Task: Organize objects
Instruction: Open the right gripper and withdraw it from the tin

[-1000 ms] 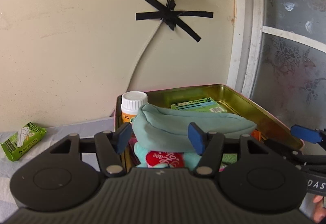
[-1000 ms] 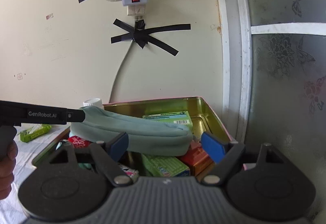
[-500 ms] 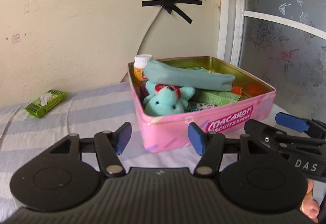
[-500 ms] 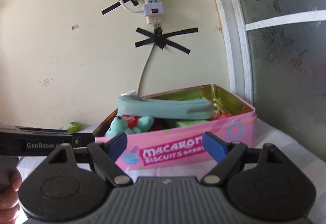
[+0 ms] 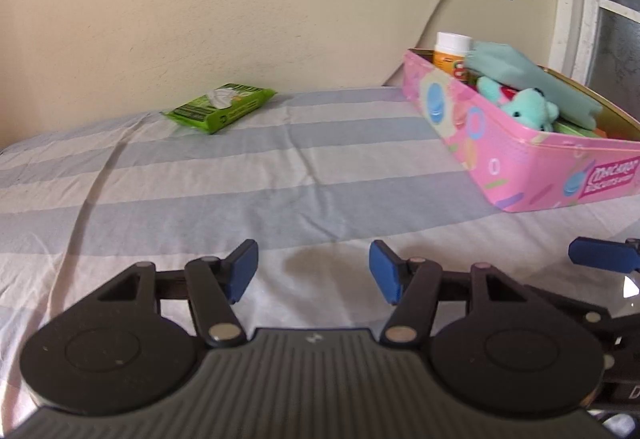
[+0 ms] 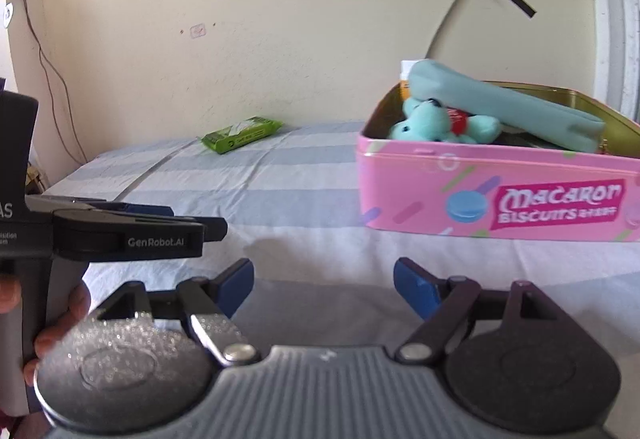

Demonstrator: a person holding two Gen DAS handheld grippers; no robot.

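Your left gripper [image 5: 313, 271] and right gripper [image 6: 323, 285] both spread wide, empty, over striped sheet [image 5: 208, 175], cream wall [image 5: 240, 11] behind, pink tin [image 6: 496, 195] right, green wipes pack [image 5: 220, 105] far left.

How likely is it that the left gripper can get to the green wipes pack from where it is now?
Probably yes. The left gripper is open and holds nothing, and only bare striped sheet lies between it and the green wipes pack. The pink tin sits off to the right.
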